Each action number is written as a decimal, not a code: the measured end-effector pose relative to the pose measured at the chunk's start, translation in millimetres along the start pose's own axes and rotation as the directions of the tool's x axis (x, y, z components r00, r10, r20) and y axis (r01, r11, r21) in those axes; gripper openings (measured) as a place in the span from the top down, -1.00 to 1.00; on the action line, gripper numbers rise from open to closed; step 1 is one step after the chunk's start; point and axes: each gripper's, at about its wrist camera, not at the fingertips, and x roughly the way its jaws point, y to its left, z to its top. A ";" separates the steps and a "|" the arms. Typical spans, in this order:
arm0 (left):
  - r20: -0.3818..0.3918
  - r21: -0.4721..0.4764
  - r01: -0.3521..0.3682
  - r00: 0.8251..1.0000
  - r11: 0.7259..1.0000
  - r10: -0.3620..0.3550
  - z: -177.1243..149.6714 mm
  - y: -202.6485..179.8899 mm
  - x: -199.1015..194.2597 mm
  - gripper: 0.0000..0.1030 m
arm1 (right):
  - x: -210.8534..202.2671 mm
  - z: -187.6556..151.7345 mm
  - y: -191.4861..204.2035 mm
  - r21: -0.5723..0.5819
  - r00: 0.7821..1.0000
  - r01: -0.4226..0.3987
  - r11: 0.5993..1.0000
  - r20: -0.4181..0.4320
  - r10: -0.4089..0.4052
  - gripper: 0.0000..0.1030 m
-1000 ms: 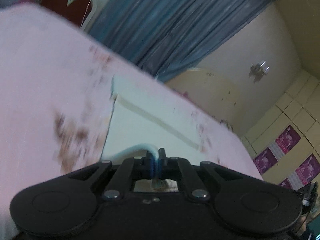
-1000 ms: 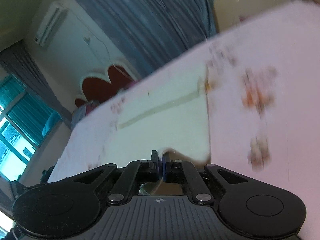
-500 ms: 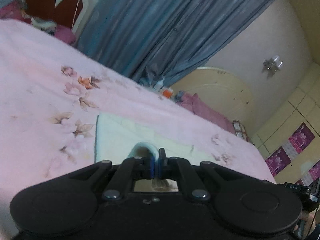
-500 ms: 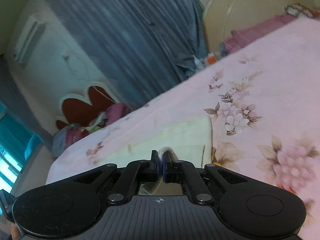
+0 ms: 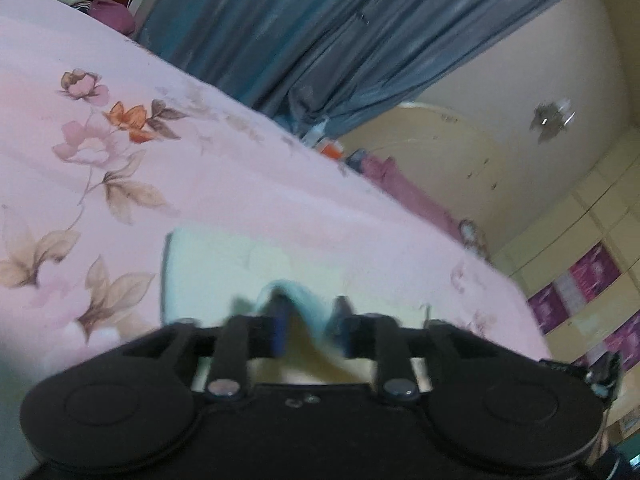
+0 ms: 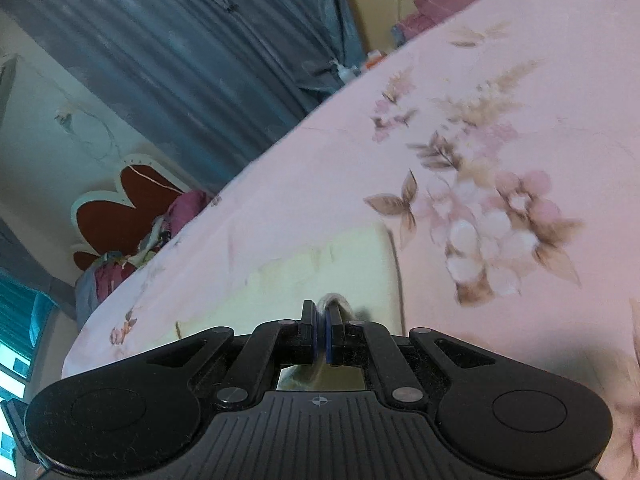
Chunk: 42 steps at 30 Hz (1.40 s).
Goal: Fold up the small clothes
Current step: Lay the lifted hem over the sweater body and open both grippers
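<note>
A pale yellow garment point(image 5: 224, 272) lies folded on the pink flowered bedsheet point(image 5: 120, 168). My left gripper point(image 5: 310, 320) is low over its near edge with its jaws apart, and a fold of the cloth sits loose between them. In the right wrist view the same garment point(image 6: 320, 268) lies on the sheet point(image 6: 500, 120). My right gripper point(image 6: 322, 326) is shut on a pinch of its near edge. The cloth under both grippers is hidden.
Blue-grey curtains point(image 5: 320, 32) hang behind the bed. A red flower-shaped headboard point(image 6: 120, 208) with a heap of clothes point(image 6: 132, 252) stands at one end. A cream footboard point(image 5: 440, 152) and small bottles point(image 5: 328, 148) are at the far side.
Both grippers carried the garment's near edge forward over itself and down onto the bed. The left gripper has now opened and let go of the cloth. The right stays shut.
</note>
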 end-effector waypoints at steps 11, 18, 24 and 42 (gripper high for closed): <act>-0.038 0.278 -0.113 0.991 0.954 0.128 -0.5 -25.6 12.1 0.12 | -0.8 4.3 5.8 -0.138 0.997 0.049 0.989 0.062 -0.041 -0.27; -0.083 0.289 -0.157 0.979 0.944 0.189 -3.7 -18.2 25.8 0.91 | 29.7 -8.5 21.5 -0.315 0.985 0.151 0.937 -0.031 -0.169 0.40; 0.041 0.255 -0.177 0.984 0.951 0.172 -6.2 -19.6 3.8 0.94 | 25.4 -14.2 32.7 -0.395 0.988 0.157 0.905 0.054 -0.147 0.98; -0.120 0.394 -0.063 0.986 0.917 0.119 -31.5 -90.3 49.1 -0.32 | 66.5 -66.2 126.8 -0.598 0.998 0.013 0.801 -0.041 -0.047 0.04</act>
